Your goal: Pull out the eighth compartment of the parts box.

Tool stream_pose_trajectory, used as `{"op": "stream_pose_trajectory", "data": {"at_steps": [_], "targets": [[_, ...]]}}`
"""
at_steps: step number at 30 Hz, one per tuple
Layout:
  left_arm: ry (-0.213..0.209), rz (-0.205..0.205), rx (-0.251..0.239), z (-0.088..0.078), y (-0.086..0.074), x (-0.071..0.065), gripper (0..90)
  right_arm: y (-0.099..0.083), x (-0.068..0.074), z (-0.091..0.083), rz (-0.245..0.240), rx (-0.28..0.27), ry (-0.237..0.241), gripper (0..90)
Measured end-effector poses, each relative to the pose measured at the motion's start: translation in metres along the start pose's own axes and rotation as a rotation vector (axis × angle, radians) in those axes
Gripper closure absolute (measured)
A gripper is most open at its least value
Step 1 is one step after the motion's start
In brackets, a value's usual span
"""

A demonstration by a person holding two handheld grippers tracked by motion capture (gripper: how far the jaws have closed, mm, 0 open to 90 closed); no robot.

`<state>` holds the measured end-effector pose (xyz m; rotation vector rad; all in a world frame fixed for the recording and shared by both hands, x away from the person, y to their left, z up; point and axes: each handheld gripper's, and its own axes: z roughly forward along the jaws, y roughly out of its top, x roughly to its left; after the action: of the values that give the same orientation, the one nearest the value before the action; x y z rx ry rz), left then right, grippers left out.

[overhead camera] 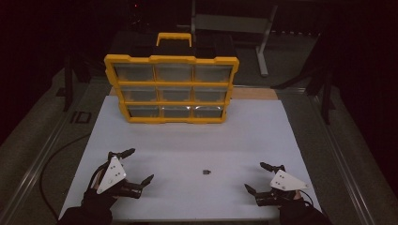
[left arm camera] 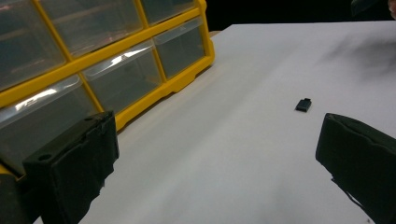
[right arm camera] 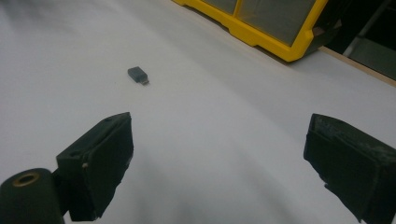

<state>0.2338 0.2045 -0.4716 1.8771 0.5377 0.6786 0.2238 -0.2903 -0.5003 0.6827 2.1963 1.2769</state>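
Both grippers sit at the near edge of the white table (overhead camera: 187, 136), held in gloved hands. Left gripper (overhead camera: 139, 165) at near left, jaws spread wide, nothing between them. Right gripper (overhead camera: 254, 176) at near right, jaws also wide apart and empty. Small dark adapter (overhead camera: 206, 172) lies flat on the table between the two grippers, a bit closer to the right one, touching neither. In the left gripper view the adapter (left arm camera: 303, 104) is ahead and right of centre, beyond the jaws. In the right gripper view the adapter (right arm camera: 137, 74) lies ahead near the left jaw, short metal plug end pointing toward the near right. Yellow organizer (overhead camera: 172, 86) with clear drawers stands at the far middle of the table, well apart from the adapter; drawer contents can't be made out.
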Motion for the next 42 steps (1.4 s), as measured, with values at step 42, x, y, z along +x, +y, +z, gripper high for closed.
{"op": "stream_pose_trajectory", "data": {"at_steps": [42], "targets": [[-0.115,0.205,0.051,0.058,0.062,-0.004,0.0,0.001,0.001,-0.001,-0.008,-0.005,0.004,8.3]]}}
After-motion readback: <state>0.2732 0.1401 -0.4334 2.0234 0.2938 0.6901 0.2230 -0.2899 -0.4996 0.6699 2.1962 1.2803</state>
